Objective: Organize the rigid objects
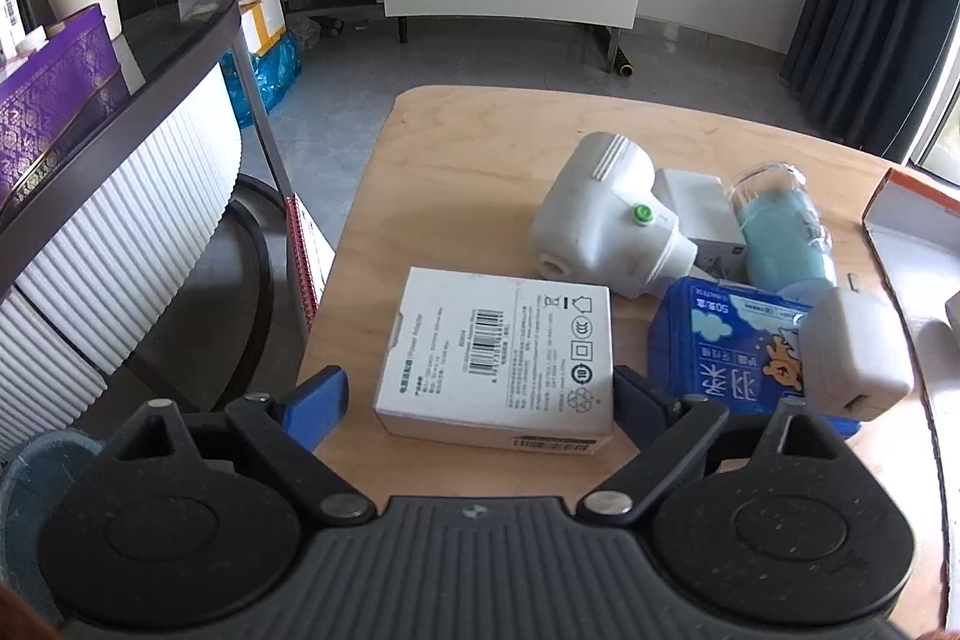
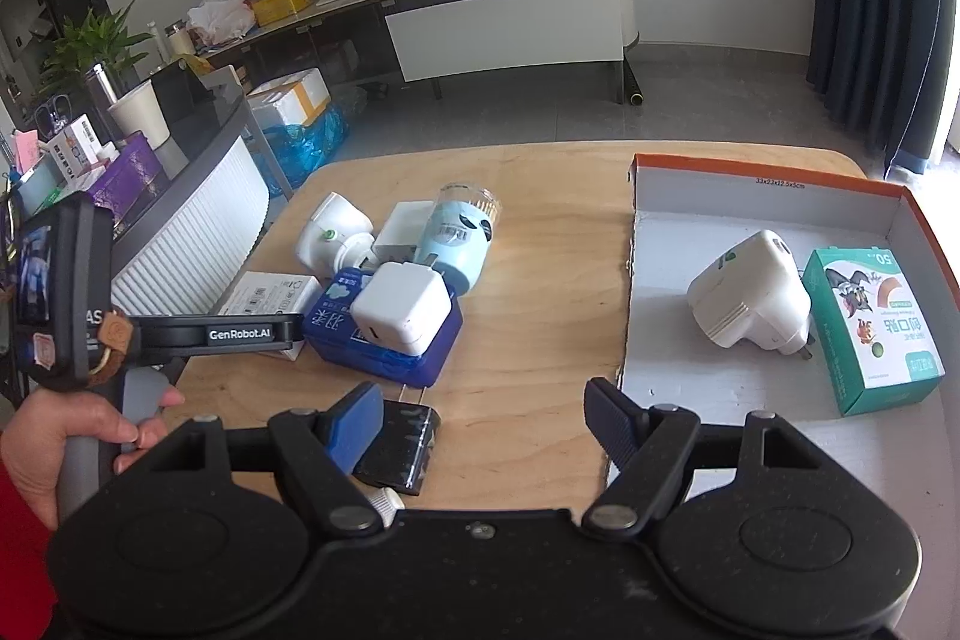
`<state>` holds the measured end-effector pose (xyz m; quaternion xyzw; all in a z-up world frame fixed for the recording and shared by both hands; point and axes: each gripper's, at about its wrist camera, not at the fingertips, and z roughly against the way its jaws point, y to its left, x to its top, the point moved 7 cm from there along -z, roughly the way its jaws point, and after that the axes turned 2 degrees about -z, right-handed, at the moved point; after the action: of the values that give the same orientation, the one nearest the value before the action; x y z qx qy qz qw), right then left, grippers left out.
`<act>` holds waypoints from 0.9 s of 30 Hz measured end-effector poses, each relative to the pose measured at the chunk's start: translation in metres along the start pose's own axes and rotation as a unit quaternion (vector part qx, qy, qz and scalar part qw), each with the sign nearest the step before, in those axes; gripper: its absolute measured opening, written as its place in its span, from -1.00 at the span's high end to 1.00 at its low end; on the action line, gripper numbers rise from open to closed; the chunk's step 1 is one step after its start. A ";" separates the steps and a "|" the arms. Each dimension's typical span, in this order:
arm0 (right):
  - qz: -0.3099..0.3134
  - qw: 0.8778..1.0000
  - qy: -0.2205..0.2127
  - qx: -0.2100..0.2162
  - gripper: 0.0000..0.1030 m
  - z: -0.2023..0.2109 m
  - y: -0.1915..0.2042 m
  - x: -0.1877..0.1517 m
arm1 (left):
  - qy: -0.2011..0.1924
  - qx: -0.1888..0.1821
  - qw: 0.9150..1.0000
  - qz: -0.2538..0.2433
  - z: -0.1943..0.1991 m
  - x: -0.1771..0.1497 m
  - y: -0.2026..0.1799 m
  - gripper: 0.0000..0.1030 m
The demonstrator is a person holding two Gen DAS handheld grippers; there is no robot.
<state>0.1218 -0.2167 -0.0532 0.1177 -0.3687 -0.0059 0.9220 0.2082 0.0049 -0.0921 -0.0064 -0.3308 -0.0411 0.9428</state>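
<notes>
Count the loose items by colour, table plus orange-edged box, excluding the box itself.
White: 5 (button adapter, flat box, cube charger, barcoded box, travel plug)
Blue: 2 (dark pack, pale container)
Green: 1 (carton)
Black: 1 (flat block)
Total: 9

Bright daylight, sharp, fisheye-warped edges

free: bare tabletop | blocked: cardboard tray wall

Pale matt wood table, white matt cardboard box, smooth white plastic charger, glossy blue pkt
</notes>
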 end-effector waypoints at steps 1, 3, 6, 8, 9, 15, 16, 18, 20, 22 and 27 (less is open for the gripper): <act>-0.002 1.000 0.000 0.001 -0.71 -0.001 0.000 0.001 | 0.002 0.002 1.000 0.001 -0.004 0.000 0.001 -0.79; -0.004 1.000 0.000 0.001 -0.71 -0.006 0.000 0.003 | -0.009 0.004 1.000 -0.007 -0.005 0.001 0.001 -0.72; -0.005 1.000 0.001 0.009 -0.71 -0.014 0.005 0.006 | -0.024 0.000 1.000 -0.017 -0.002 0.003 -0.004 -0.53; -0.011 1.000 0.006 0.014 -0.71 -0.021 0.010 0.008 | -0.029 -0.007 0.999 -0.021 0.000 0.001 -0.007 -0.52; -0.018 1.000 0.009 0.017 -0.71 -0.026 0.013 0.009 | -0.031 -0.008 0.999 -0.019 0.001 -0.001 -0.008 -0.52; -0.025 1.000 0.001 0.012 -0.72 -0.054 0.040 0.023 | -0.038 0.000 0.999 0.006 0.016 0.003 -0.001 -0.52; -0.023 1.000 -0.002 0.000 -0.72 -0.060 0.043 0.025 | -0.040 0.000 0.999 0.006 0.018 0.004 0.000 -0.52; -0.020 1.000 0.000 -0.022 -0.72 -0.075 0.047 0.027 | -0.042 0.000 0.999 0.010 0.023 0.005 0.001 -0.52; -0.021 0.999 0.002 -0.035 -0.68 -0.088 0.048 0.026 | -0.042 -0.002 0.999 0.014 0.025 0.005 0.002 -0.52; -0.023 0.999 0.006 -0.036 -0.24 -0.097 0.047 0.024 | -0.041 -0.007 0.999 0.014 0.028 0.003 0.000 -0.52; -0.018 0.999 -0.012 -0.033 0.01 -0.086 0.047 0.026 | -0.047 -0.018 0.999 0.013 0.037 0.001 -0.007 -0.52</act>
<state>0.1954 -0.1553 -0.0855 0.0935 -0.3773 -0.0365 0.9207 0.1858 -0.0010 -0.0628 -0.0291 -0.3740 -0.0344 0.9263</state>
